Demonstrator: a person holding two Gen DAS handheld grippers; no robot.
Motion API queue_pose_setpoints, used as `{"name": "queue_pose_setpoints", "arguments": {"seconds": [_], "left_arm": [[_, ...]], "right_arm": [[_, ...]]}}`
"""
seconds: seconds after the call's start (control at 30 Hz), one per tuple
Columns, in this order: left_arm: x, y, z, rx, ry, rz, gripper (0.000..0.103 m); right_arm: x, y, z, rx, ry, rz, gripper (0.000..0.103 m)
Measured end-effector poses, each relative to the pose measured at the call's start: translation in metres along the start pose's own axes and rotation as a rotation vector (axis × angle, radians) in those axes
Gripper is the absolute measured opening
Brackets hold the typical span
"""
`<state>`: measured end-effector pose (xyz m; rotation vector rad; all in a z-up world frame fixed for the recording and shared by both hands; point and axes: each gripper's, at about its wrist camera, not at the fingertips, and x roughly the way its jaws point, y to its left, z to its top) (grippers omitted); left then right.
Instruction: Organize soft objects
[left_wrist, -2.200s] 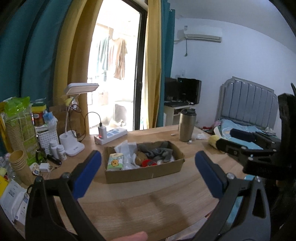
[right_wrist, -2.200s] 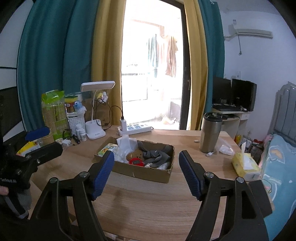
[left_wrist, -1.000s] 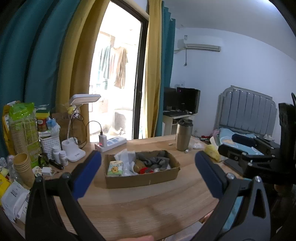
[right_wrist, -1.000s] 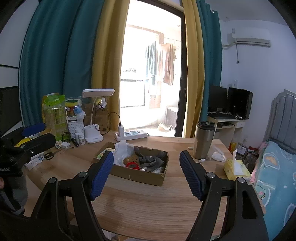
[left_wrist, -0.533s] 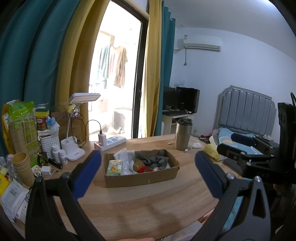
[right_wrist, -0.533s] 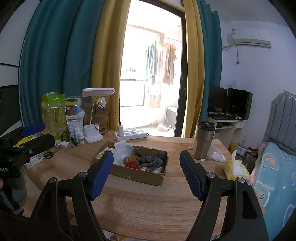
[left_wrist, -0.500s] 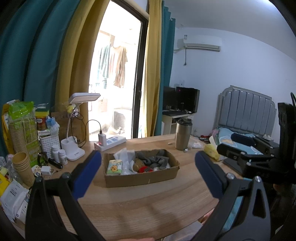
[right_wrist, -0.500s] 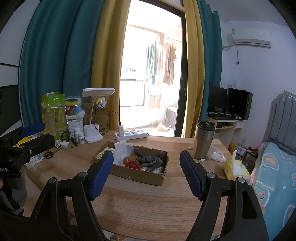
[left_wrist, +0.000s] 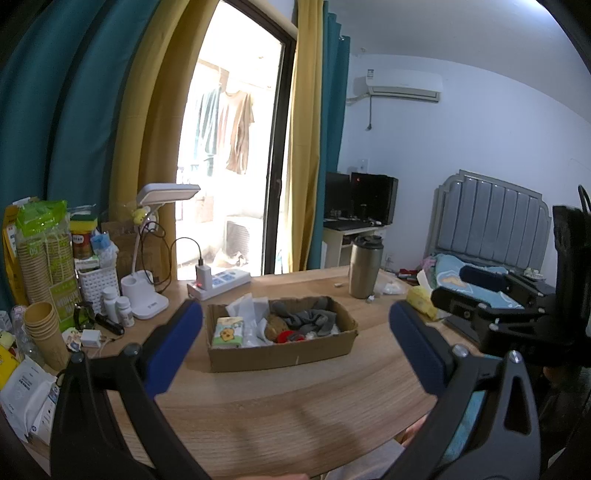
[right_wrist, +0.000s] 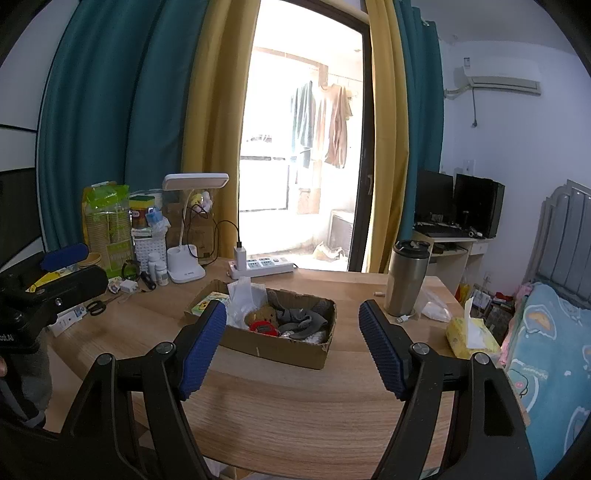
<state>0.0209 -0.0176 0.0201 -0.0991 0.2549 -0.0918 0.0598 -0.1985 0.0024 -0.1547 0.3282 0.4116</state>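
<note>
We hold the left claw (left_wrist: 295, 332) over the near edge of the wooden worktop (left_wrist: 295, 398), its blue pads spread wide with nothing between them. Our right claw (right_wrist: 291, 339) hangs the same way, released and empty, and it also shows at the right edge of the left wrist view. Ahead of both, in the middle of the worktop, sits an open cardboard box (left_wrist: 280, 354) holding the soft things: grey socks (left_wrist: 308, 319), a brown plush toy (left_wrist: 275, 326) beside something red, white crumpled tissue (left_wrist: 245, 306) at the back left, and a small green tissue pack (left_wrist: 229, 330) at the left end. A steel tumbler (right_wrist: 408, 280) stands upright to the right of the box, well apart from it, and a yellow tissue pack (right_wrist: 471, 338) lies near the worktop's right edge. A white desk lamp (right_wrist: 186, 266) and a power strip (right_wrist: 262, 267) stand behind the box.
</note>
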Motion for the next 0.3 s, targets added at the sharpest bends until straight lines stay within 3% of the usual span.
{"name": "queue_pose_setpoints", "arguments": {"seconds": [0.3], "left_arm": [[0.013,-0.006,-0.013,0.043,0.052,0.014,0.102]], "right_arm": [[0.013,-0.004,-0.009,0.014,0.031,0.011,0.078]]}}
